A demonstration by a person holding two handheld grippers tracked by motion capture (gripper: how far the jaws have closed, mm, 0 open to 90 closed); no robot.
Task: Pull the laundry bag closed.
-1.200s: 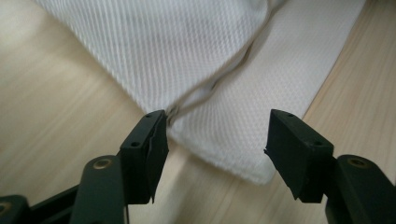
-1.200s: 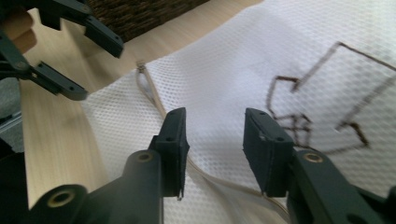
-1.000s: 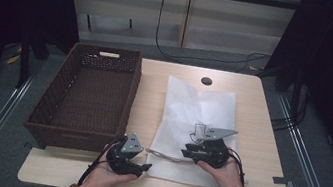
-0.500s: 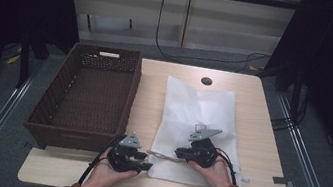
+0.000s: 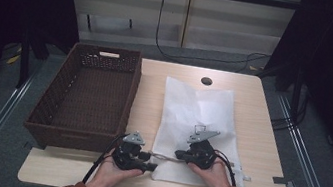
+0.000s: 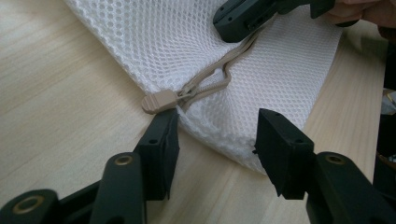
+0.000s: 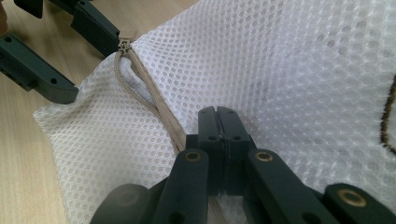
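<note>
The white mesh laundry bag (image 5: 197, 128) lies flat on the pale wooden surface (image 5: 268, 140). The right gripper (image 7: 218, 116) has just closed its fingers, probably pinching the mesh beside the beige zipper (image 7: 154, 105). The left gripper (image 6: 217, 128) stands half open around the beige zipper pull (image 6: 159, 101), not gripping it. If those fingers close slightly off, the pull may slip away.

We cannot tell what the right gripper (image 7: 218, 116) pinches: its closed jaws cover the mesh bag (image 7: 289, 79) there. The brown mark (image 7: 387, 116) is cut off by the frame edge.

right hand-held gripper (image 7: 218, 116) clamped, mesh bag (image 7: 289, 74) (tan zipper (image 7: 154, 100))
</note>
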